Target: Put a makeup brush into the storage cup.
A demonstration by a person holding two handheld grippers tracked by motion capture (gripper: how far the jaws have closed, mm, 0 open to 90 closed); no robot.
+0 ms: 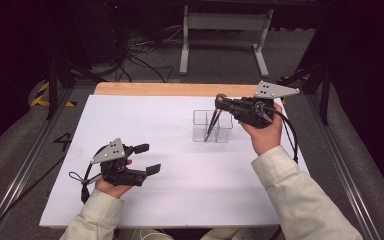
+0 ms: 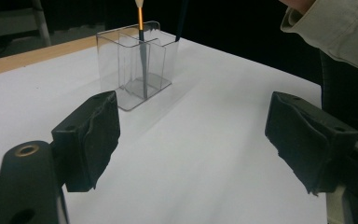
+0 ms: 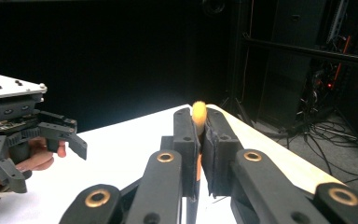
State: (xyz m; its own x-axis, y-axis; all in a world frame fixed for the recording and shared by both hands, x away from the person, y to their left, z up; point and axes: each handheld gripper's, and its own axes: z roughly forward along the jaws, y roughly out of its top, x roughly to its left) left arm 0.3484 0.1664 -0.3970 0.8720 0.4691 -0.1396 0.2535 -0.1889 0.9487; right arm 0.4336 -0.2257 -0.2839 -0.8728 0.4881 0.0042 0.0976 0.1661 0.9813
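1. The white table point(image 1: 145, 125) carries everything; a wooden strip shows along its far edge.
2. The clear divided holder point(image 1: 212, 126) stands toward the far right corner, upright so brushes can drop in.
3. My left gripper point(image 1: 147, 158) rests near the near left corner, jaws wide apart and empty.
4. My right gripper point(image 1: 219, 101) hangs over the holder, clamped tight on the paintbrush point(image 1: 213, 121), whose dark end slants down into a compartment.
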